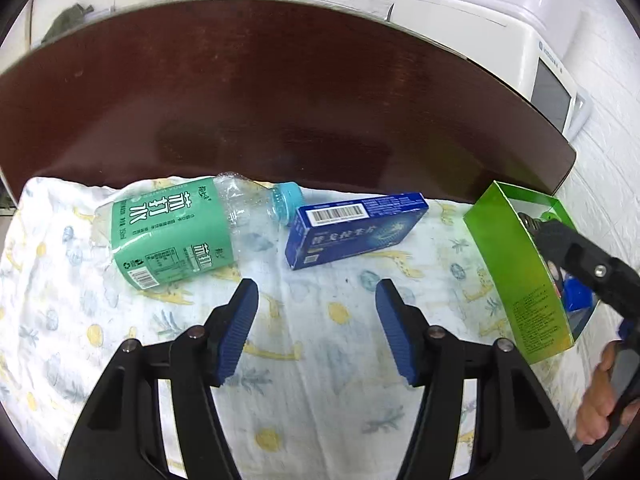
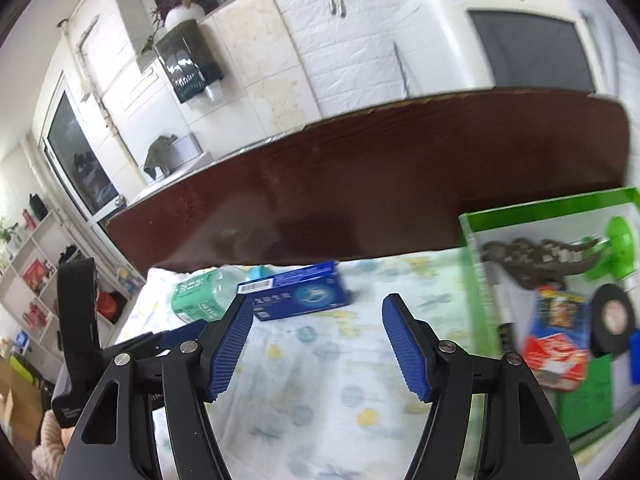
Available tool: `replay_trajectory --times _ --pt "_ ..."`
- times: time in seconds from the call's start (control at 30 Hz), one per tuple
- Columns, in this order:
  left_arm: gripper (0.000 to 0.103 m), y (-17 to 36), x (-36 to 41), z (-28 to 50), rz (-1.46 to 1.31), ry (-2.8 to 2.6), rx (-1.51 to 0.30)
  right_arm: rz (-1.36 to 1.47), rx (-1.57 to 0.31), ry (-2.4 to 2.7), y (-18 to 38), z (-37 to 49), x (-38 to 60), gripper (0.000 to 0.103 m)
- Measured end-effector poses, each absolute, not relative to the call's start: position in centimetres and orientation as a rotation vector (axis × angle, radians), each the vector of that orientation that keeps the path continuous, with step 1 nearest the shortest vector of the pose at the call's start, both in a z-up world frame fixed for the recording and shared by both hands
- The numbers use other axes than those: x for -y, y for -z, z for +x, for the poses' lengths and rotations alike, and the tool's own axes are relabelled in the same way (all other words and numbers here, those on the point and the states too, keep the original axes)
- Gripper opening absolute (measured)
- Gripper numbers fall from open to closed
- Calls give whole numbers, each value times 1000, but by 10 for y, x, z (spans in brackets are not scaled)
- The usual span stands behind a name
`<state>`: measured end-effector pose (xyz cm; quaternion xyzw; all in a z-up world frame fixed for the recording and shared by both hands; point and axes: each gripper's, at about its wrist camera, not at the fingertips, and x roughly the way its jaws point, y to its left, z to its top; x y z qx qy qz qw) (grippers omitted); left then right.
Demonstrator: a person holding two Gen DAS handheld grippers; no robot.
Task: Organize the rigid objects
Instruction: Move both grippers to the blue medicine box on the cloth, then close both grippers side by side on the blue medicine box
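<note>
A clear plastic bottle (image 1: pixel 176 232) with a green label and blue cap lies on its side on a patterned cloth (image 1: pixel 312 360). A blue box (image 1: pixel 352 228) lies just right of its cap. A green open box (image 1: pixel 524 272) stands at the right and holds several small objects (image 2: pixel 556 340). My left gripper (image 1: pixel 316 292) is open and empty, hovering in front of the bottle and blue box. My right gripper (image 2: pixel 318 308) is open and empty, just left of the green box (image 2: pixel 480 280); the blue box (image 2: pixel 300 294) and the bottle (image 2: pixel 200 294) lie beyond it.
The cloth covers the near part of a dark brown table (image 1: pixel 280 100). A white machine (image 1: pixel 520 40) stands beyond the table's right end. Shelves (image 2: pixel 32 280) with items stand at the far left in the right wrist view.
</note>
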<state>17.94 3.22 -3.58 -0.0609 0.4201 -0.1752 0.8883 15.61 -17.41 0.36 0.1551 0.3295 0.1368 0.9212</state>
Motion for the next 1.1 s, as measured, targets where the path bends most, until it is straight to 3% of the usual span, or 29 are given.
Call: replay_trajectory --times 0.3,0.7,1.1 --pt "59 48 -24 213 -78 446 -856 380 -744 -220 26 206 153 69" --pt "41 70 -15 246 -95 470 -898 448 -805 -247 51 241 163 69" --pt "41 72 -11 268 -108 468 -919 362 -835 -279 58 252 161 69"
